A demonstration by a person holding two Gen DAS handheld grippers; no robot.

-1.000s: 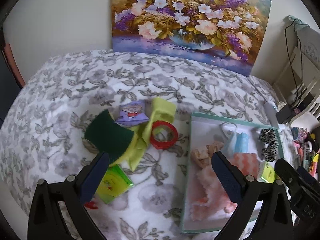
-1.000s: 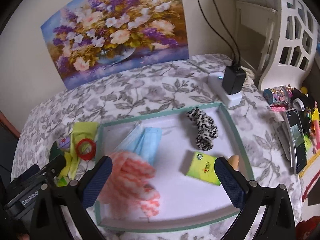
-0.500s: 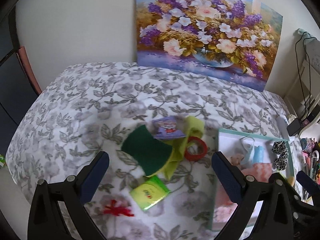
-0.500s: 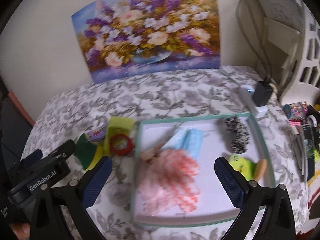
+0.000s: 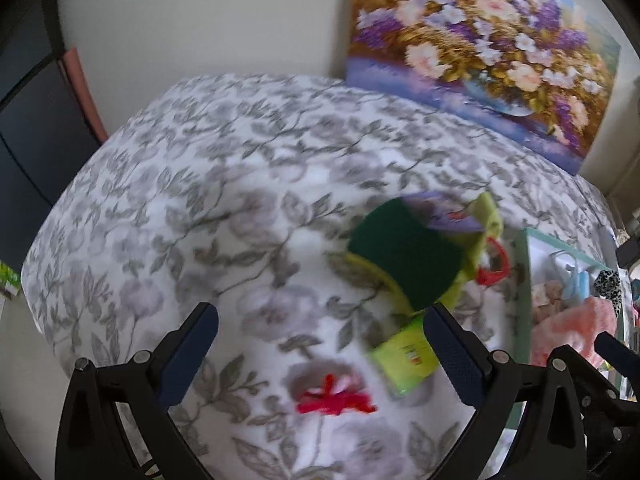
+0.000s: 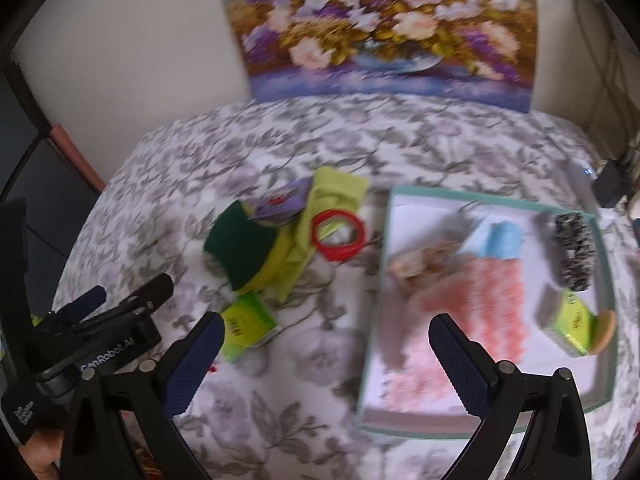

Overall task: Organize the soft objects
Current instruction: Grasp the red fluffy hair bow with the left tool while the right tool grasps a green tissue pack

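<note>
cream wall [image 6: 140,40] — flower painting [image 6: 384,28] behind floral tablecloth [image 5: 224,184].

Both grippers [image 5: 320,356] leftward (blurred), off tray [image 6: 604,264].

Matt floral cloth cover [image 6: 304,148], fuzzy pink knit [image 6: 484,304], glossy red ring [image 6: 339,235]

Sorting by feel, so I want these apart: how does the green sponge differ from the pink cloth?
The sponge is dark green on yellow; the cloth is pale pink. The sponge lies outside the tray, on the yellow rag; the cloth lies inside. The sponge is a compact block; the cloth is spread out. Both lie ungripped.
</note>
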